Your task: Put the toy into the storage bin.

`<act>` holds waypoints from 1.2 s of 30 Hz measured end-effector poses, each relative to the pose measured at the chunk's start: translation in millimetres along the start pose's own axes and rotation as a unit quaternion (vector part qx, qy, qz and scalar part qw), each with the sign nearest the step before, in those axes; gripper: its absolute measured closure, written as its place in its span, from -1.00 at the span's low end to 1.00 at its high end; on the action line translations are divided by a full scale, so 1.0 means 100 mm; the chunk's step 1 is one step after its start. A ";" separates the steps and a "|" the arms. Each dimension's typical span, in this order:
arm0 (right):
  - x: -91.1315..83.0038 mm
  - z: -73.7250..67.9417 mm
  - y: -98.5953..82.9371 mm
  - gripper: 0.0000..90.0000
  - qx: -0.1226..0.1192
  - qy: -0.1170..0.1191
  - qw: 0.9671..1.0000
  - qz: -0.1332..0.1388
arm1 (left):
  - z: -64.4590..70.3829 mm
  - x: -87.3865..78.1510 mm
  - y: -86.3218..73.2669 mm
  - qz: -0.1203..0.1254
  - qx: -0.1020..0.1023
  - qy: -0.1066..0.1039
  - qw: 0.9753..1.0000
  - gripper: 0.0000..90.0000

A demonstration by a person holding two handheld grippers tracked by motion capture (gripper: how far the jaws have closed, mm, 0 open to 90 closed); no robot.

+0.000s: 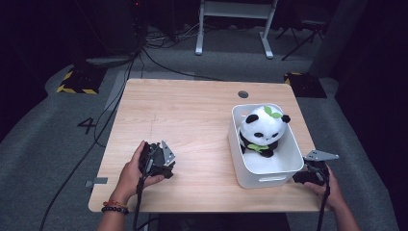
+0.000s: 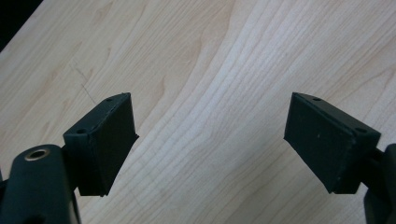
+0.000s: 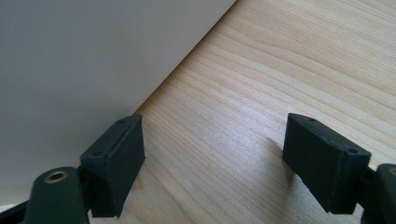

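A plush panda (image 1: pixel 262 130) with a green leaf on its head sits upright inside a white plastic bin (image 1: pixel 269 174) on the right half of the wooden table (image 1: pixel 192 120). My left gripper (image 1: pixel 161 161) rests low on the table near the front left, held by a hand, well apart from the bin. Its jaws stand wide apart over bare wood, left gripper (image 2: pixel 210 140) open. My right gripper (image 1: pixel 312 173) sits at the bin's front right corner. Open as well, the right gripper (image 3: pixel 212 163) has the bin's white wall (image 3: pixel 84 70) just beside its left jaw and nothing between the jaws.
A round cable hole (image 1: pixel 243 94) lies in the table near the far edge. Cables run over the grey floor (image 1: pixel 48 139) left of the table. A white frame's legs (image 1: pixel 233 29) stand beyond the table.
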State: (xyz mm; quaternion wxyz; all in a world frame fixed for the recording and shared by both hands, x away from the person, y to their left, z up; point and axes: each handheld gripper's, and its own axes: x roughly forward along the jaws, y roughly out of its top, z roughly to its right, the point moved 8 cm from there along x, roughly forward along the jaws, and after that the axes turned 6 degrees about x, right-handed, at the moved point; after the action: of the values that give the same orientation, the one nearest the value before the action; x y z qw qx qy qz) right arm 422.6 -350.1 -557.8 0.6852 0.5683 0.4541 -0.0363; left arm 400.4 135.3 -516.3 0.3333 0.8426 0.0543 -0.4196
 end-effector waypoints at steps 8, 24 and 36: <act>0.00 0.00 0.00 -0.54 0.000 0.000 1.000 0.000 | 0.01 0.02 -0.11 -0.010 -0.011 -0.005 1.000 -0.63; 0.00 0.00 0.00 -0.54 0.000 -0.001 1.000 0.000 | 0.03 0.08 -0.35 -0.020 -0.035 -0.022 0.999 -0.63; 0.00 0.00 0.00 -0.54 -0.001 -0.001 1.000 0.001 | 0.07 0.10 -0.48 -0.007 -0.077 -0.038 0.996 -0.63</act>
State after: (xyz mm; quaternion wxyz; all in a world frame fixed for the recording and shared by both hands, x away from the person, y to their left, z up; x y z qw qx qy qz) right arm 422.8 -350.4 -557.9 0.6863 0.5679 0.4530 -0.0359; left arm 384.5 166.6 -551.7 0.3961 0.7976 0.0798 -0.4480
